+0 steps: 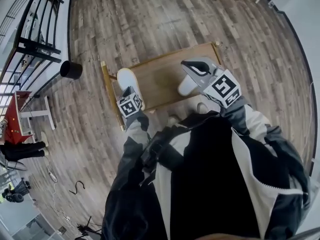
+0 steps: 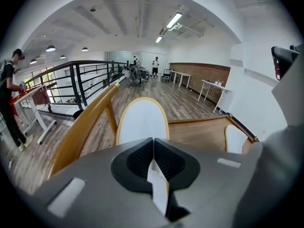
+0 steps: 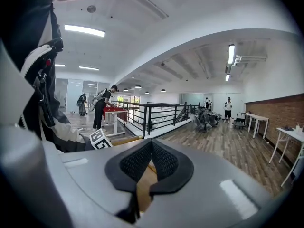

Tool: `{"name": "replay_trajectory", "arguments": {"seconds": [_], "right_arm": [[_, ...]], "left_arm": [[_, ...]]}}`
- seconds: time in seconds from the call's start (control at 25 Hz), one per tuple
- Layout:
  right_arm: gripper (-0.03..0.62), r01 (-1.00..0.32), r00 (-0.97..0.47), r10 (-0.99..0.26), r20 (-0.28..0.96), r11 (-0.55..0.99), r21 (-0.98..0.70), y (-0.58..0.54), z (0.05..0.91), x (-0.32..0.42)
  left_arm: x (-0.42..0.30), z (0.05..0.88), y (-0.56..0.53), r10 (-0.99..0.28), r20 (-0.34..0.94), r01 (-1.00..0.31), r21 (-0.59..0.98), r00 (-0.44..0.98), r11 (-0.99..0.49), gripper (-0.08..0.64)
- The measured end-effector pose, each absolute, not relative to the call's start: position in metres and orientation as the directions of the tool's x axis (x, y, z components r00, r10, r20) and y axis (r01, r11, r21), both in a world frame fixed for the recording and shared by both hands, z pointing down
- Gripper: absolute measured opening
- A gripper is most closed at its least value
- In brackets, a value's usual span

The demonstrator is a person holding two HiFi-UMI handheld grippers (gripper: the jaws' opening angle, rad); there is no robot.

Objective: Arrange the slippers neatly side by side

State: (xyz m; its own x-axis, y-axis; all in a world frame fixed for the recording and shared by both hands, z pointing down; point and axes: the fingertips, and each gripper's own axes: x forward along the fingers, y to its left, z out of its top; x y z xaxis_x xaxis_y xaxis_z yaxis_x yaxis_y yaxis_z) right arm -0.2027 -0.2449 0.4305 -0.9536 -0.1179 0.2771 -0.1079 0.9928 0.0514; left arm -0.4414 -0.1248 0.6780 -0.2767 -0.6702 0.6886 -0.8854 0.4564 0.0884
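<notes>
Two white slippers lie on a low wooden tray [image 1: 160, 76] on the floor. The left slipper [image 1: 125, 80] rests near the tray's left rail, toe pointing away. My left gripper [image 1: 130, 94] is at its heel, shut on the slipper's thin rear edge; the left gripper view shows a white strip pinched between the pads [image 2: 164, 163] and the slipper [image 2: 142, 120] stretching ahead. The right slipper [image 1: 187, 86] [image 2: 235, 139] lies apart at the tray's right. Above it hovers my right gripper [image 1: 192, 66] [image 3: 151, 148], shut with nothing in it.
The tray has raised wooden side rails [image 2: 83, 125]. A black bucket [image 1: 71, 70] stands on the plank floor to its left. A black railing [image 1: 30, 44] and a red table [image 1: 12, 119] with a person beside it are further left. My jacket fills the lower part of the head view.
</notes>
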Motion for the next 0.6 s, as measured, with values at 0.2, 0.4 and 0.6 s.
{"name": "replay_trajectory", "arguments": {"seconds": [0.2, 0.4, 0.6], "right_arm": [[0.003, -0.125, -0.944, -0.139, 0.298, 0.99, 0.066, -0.249, 0.433, -0.196], [0.003, -0.137, -0.936, -0.151, 0.317, 0.988, 0.065, -0.25, 0.439, -0.189], [0.003, -0.152, -0.927, -0.162, 0.337, 0.987, 0.056, -0.25, 0.444, -0.184]], "left_arm": [[-0.451, 0.703, -0.13, -0.64, 0.723, -0.881, 0.09, -0.262, 0.464, 0.02], [-0.456, 0.724, -0.134, -0.615, 0.748, -0.887, 0.08, -0.248, 0.455, 0.02], [-0.462, 0.74, -0.136, -0.577, 0.785, -0.896, 0.065, -0.226, 0.439, 0.02]]}}
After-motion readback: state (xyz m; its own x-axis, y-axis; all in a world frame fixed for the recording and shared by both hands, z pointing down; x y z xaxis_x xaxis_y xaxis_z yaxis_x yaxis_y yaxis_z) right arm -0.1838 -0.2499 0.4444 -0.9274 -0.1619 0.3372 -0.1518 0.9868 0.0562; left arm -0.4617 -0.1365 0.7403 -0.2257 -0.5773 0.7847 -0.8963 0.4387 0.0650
